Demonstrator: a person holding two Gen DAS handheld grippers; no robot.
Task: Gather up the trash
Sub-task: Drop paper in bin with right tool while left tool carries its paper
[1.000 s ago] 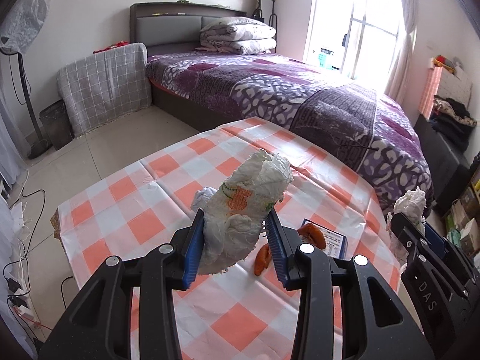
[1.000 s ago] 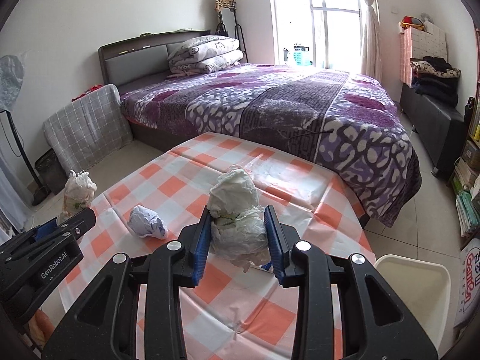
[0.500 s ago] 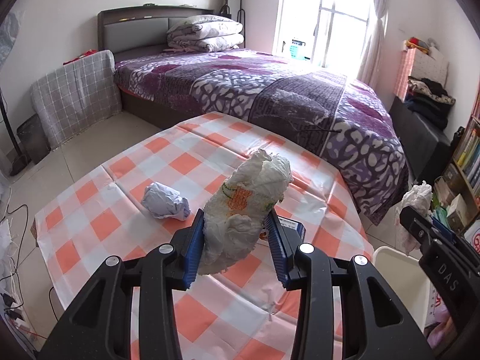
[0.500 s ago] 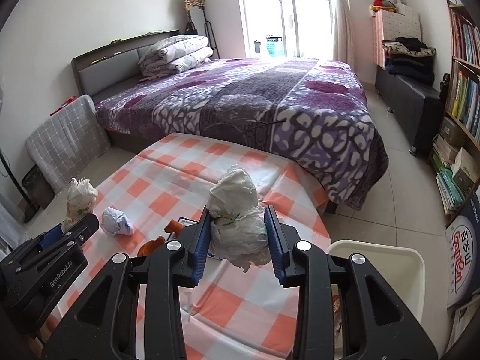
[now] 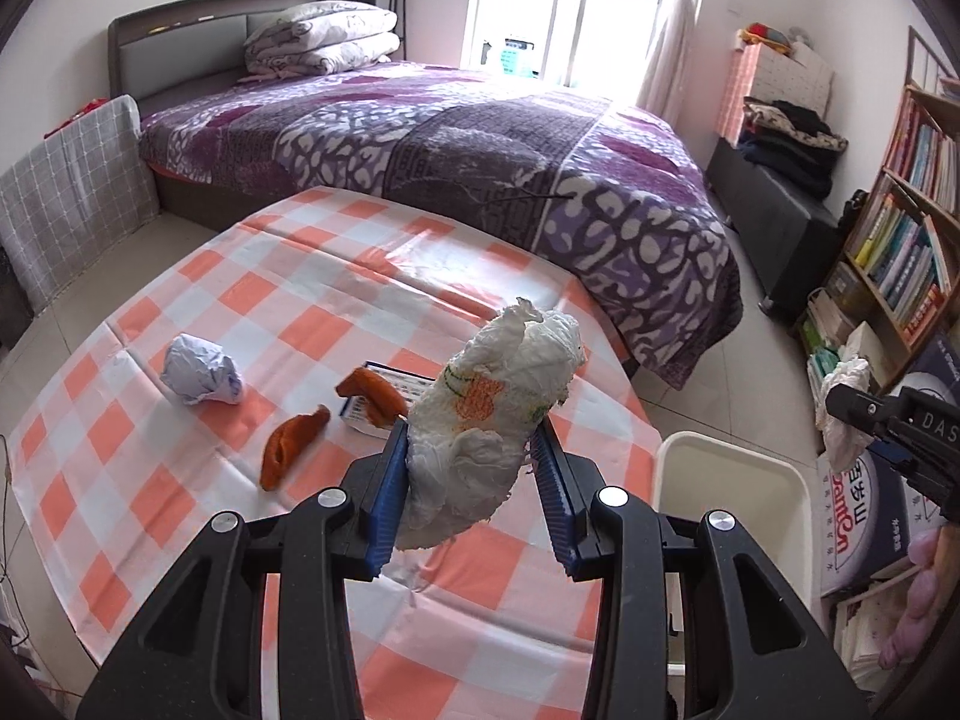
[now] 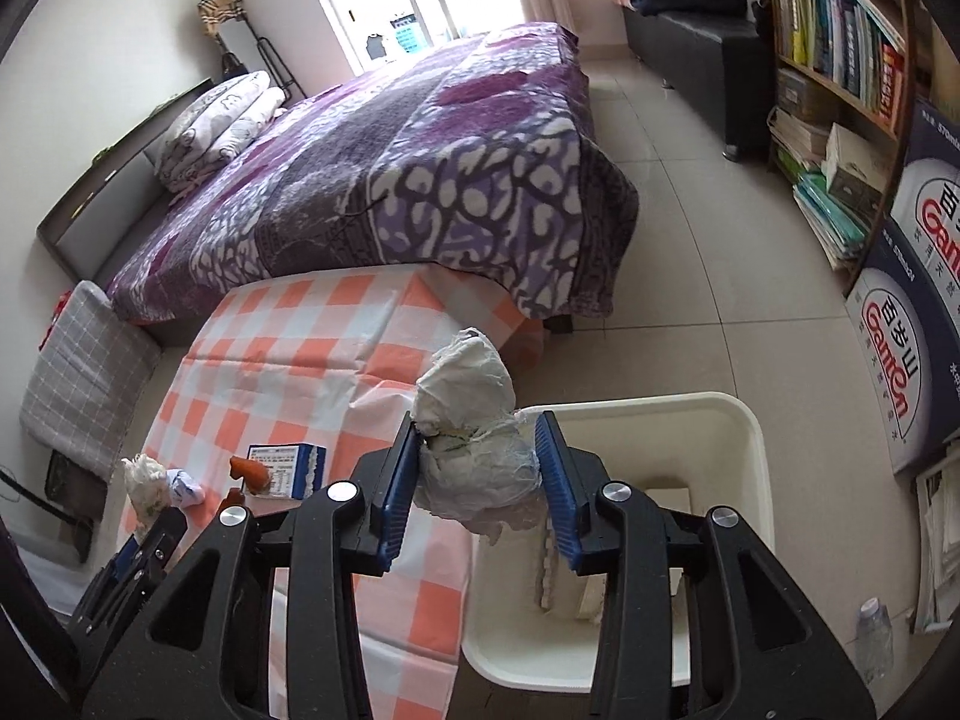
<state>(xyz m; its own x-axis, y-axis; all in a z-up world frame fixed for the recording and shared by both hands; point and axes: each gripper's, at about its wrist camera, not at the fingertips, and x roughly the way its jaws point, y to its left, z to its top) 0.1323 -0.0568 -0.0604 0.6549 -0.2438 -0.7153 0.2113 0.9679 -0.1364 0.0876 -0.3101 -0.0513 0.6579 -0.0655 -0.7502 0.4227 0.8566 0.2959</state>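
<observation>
My left gripper [image 5: 468,450] is shut on a crumpled white wrapper with orange print [image 5: 498,402], held above the checked table [image 5: 288,276]. My right gripper [image 6: 477,444] hangs over the cream bin [image 6: 750,438] beside the table. Its jaws are opening, and a white paper wad [image 6: 474,414] still sits between the blue pads, touching both. On the table lie a bluish paper ball [image 5: 201,372], two orange peels [image 5: 291,447] and a small blue-and-white box [image 5: 390,381]. The right gripper [image 5: 864,420] also shows at the edge of the left wrist view.
A purple-covered bed [image 5: 480,150] stands beyond the table. A bookshelf [image 6: 840,42] and printed cartons [image 6: 900,312] line the right wall beside the bin. Some pale trash [image 6: 600,582] lies inside the bin. A plastic bottle [image 6: 870,630] stands on the floor.
Both grippers swung right across the table toward the bin. The right one rolled, now hangs over the bin, and its pads have spread a little around the wad.
</observation>
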